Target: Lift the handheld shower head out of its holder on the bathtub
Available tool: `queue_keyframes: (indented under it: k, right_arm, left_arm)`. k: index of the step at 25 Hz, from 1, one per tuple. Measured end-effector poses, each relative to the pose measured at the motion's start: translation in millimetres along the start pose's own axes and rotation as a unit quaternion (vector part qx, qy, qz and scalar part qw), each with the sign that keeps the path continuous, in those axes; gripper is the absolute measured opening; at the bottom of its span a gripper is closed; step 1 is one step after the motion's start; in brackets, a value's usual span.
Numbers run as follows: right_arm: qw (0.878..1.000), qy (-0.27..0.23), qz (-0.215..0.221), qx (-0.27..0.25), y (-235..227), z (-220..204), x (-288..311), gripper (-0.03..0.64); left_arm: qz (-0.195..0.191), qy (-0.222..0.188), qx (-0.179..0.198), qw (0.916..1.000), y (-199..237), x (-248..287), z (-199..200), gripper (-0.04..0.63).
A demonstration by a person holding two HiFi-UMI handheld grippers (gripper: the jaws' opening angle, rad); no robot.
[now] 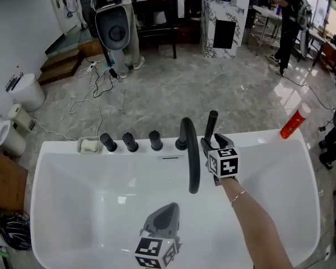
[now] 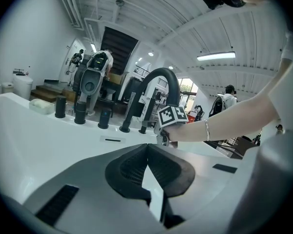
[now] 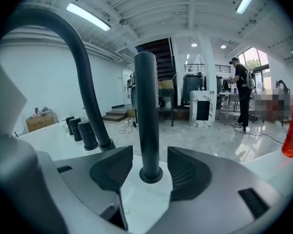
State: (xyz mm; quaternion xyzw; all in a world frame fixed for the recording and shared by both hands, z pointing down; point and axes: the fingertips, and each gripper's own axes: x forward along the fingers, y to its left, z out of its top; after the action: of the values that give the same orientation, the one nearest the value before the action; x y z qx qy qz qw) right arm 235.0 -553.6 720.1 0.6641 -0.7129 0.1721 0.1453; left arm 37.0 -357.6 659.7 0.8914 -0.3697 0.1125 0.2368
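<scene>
Standing ungripped between the wide-open right tongs [image 3: 150, 161]: shower head [image 3: 147, 106]; left tongs [image 2: 147, 147] closed.

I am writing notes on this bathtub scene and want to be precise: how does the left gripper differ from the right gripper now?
The left gripper has its jaws together, nothing between them; the right gripper has them apart, with the upright black shower head between, gaps on both sides. The left gripper is over the basin of the bathtub; the right gripper is at its far rim. Both carry a marker cube.
</scene>
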Motion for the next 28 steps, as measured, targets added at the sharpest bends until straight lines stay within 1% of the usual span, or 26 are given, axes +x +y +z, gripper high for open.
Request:
queue_keyframes:
  k: [6,10,16,22,25,28]
  right_arm:
    - [1.0,0.004,0.012,-0.011,10.8,1.4,8.6,0.189]
    - [1.0,0.008,0.003,-0.022,9.3,0.8,10.8,0.156]
    - [0.999,0.024,-0.015,-0.031,5.5,-6.1,17.0,0.115]
    - [0.999,0.018,-0.028,-0.017,2.6,-9.0,14.9,0.124]
    - [0.999,0.017,-0.029,-0.043,8.0,-6.1,7.5,0.123]
    - [0.997,0.003,-0.028,-0.067,14.7,6.0,-2.4,0.123]
  left_arm:
    - [0.002,0.006,0.017,0.9998,4.5,1.9,-5.7,0.02]
    - [0.006,0.013,0.016,0.9998,7.3,2.4,-4.8,0.02]
    - [0.008,0.011,0.016,0.9998,13.7,0.0,-4.6,0.02]
    - [0.012,0.005,0.016,0.9998,17.5,-5.0,-4.5,0.02]
    - [0.011,0.005,0.015,0.9998,15.4,-9.2,-2.3,0.02]
    - [0.009,0.004,0.016,0.9998,11.6,-11.9,3.0,0.02]
